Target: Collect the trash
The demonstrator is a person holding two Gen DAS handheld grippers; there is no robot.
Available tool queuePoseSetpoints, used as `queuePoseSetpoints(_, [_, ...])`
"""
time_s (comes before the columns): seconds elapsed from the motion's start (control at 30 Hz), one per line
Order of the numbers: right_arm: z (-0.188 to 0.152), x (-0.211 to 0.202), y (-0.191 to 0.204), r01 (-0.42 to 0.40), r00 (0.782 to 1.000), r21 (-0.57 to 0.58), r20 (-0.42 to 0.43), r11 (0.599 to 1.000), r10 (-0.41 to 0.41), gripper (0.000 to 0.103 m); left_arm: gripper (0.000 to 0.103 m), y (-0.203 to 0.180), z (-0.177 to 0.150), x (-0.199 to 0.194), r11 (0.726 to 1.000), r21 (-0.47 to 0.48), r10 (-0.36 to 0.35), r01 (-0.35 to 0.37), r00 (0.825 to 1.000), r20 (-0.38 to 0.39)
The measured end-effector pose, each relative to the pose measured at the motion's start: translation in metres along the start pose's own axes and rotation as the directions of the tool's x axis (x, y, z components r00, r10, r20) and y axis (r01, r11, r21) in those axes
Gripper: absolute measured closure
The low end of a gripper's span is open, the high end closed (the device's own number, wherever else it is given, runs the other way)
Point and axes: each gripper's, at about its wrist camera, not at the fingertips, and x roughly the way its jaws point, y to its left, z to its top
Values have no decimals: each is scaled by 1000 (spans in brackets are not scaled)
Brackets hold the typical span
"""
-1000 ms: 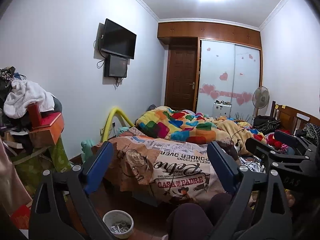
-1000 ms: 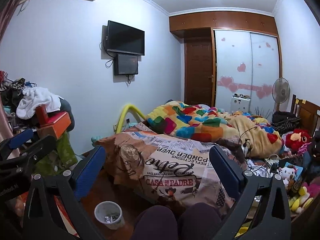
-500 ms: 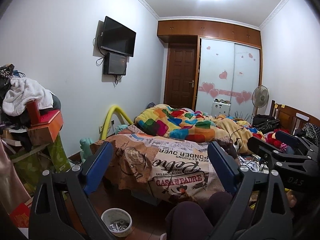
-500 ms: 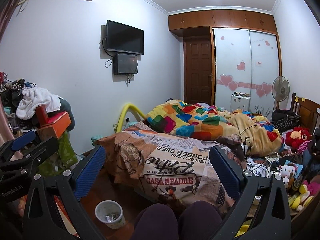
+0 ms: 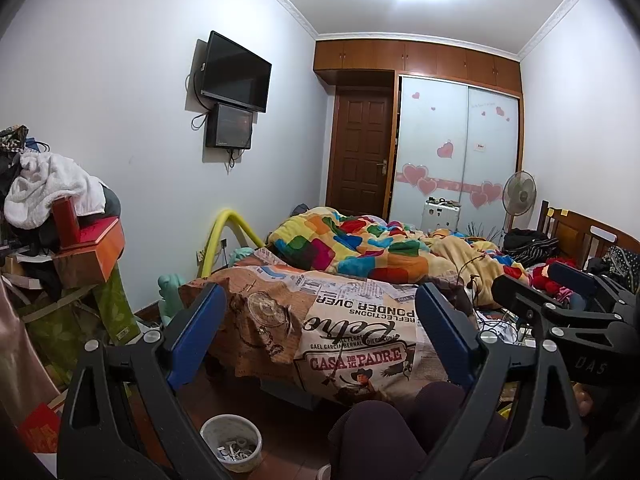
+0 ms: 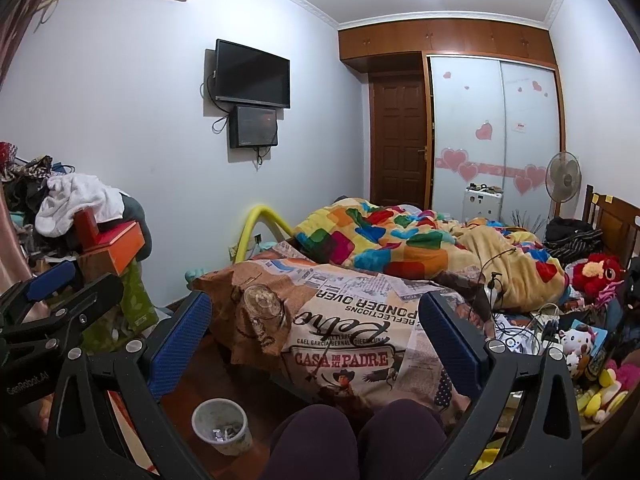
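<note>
Left gripper (image 5: 320, 340) and right gripper (image 6: 312, 344) jaws wide apart (nothing held), bin (image 6: 219, 426) on floor below

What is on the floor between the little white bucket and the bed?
Only bare dark floor shows between the bucket and the bed in the right wrist view. The person's knees sit just to the bucket's right.
</note>
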Motion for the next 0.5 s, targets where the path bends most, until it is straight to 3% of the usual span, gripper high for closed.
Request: queuePoseSetpoints(0.5, [0,-2,1,0,1000,-1,-2,1000,0,0,7,-2,-2,0,1000,-3,1,-1,1000,-3])
